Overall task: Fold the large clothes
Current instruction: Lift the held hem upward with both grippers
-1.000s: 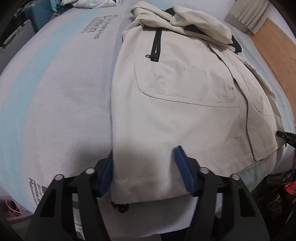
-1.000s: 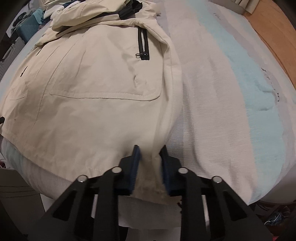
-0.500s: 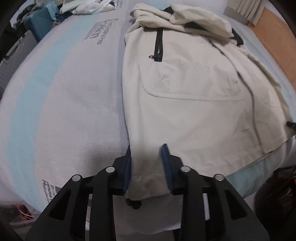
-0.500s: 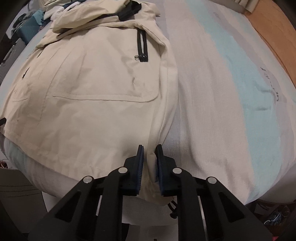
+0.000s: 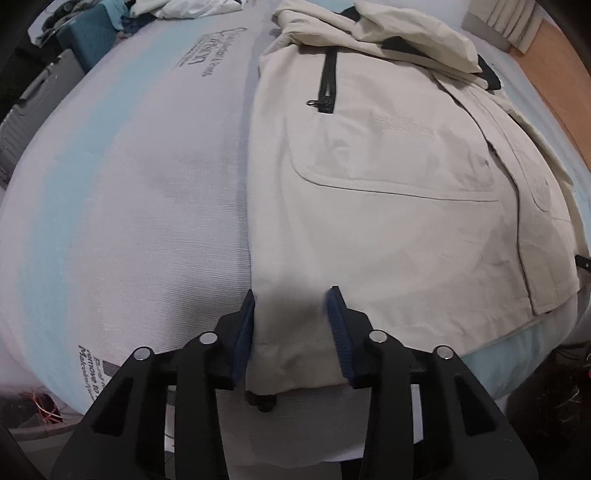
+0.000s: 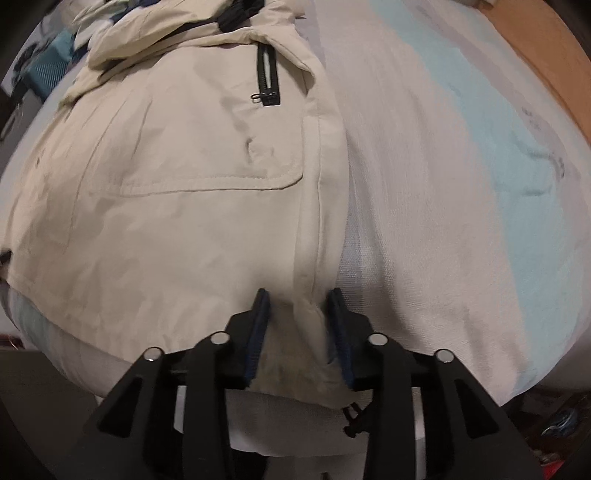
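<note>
Jacket [image 5: 388,206] flat on mattress [image 5: 140,206], hem corners between my fingers. Left gripper [image 5: 291,325] and right gripper [image 6: 299,325] both spread, nothing grasped. Risk: closing shallow, hem slips mid-fold.

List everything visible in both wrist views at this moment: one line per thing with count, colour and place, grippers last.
jacket: 1, beige, spread flat on the mattress, hem at the near edge
chest zippers: 2, black, one near each side of the jacket's upper part
drawcord toggles: 2, black, hanging below the two hem corners
mattress: 1, white with light blue bands and printed text, under the jacket
clothes pile: 1, whitish, far left corner
bin: 1, teal, far left beside the mattress
wooden surface: 1, orange-brown, far right
left gripper: 1, black with blue pads, open around the left hem corner
right gripper: 1, black with blue pads, open around the right hem corner
</note>
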Tool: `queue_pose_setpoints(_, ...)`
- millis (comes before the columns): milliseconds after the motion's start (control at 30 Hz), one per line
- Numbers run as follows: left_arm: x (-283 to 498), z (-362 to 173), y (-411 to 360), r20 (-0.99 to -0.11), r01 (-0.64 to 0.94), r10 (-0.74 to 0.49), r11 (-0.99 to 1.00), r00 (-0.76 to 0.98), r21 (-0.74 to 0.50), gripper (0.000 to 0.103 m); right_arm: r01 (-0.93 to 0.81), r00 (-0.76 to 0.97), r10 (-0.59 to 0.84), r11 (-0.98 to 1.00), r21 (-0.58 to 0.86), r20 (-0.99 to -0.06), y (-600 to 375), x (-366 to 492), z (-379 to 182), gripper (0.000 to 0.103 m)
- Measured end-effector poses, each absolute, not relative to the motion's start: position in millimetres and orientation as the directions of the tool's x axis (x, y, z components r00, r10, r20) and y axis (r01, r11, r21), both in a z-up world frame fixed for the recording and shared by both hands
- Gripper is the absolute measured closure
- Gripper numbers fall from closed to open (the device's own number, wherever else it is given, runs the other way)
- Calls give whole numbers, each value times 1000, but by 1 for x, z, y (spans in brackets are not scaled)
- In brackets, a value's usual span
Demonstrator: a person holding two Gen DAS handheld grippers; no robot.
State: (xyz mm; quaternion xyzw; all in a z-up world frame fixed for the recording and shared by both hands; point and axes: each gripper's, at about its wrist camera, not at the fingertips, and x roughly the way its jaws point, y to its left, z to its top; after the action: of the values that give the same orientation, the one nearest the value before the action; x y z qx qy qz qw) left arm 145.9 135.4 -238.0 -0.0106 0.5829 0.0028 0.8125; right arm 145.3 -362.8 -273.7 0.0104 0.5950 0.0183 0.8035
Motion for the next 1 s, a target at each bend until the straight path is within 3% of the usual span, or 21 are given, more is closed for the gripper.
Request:
queue_pose_setpoints(233, 144, -238, 136, -949, -23, -30, 999, 314, -39, 74, -27, 288, 13, 1000, 5, -957, -361, 143, -276, 57)
queue_pose_setpoints(467, 147, -246, 130, -952, -11, 12, 1000, 306, 9, 69, 26, 266, 46, 998, 55, -963, -370, 136, -279, 51)
queue_pose_setpoints(567, 149, -246, 134, -954, -44, -8, 999, 300, -22, 69, 23, 256, 61, 997, 69, -965, -370, 135, -279, 57)
queue_pose_setpoints(667, 148, -243, 134, -954, -43, -24, 998, 299, -38, 70, 8, 256, 63, 998, 67, -965, -367, 136, -275, 76)
queue_pose_setpoints(700, 148, -242, 132, -953, -33, -21, 999, 302, -33, 72, -3, 254, 66, 998, 68, -965, -365, 135, -273, 81)
queue_pose_setpoints(733, 146, -240, 133, -953, -29, -19, 999, 302, -29, 81, -8, 253, 68, 998, 68, -965, -364, 134, -273, 86)
queue_pose_setpoints(833, 145, -235, 138, -951, -47, -29, 998, 308, -46, 97, -25, 250, 78, 997, 74, -965, -361, 134, -270, 92)
queue_pose_setpoints(1000, 145, -231, 138, -951, -43, -35, 998, 308, -51, 99, -13, 240, 79, 997, 78, -967, -363, 132, -265, 93)
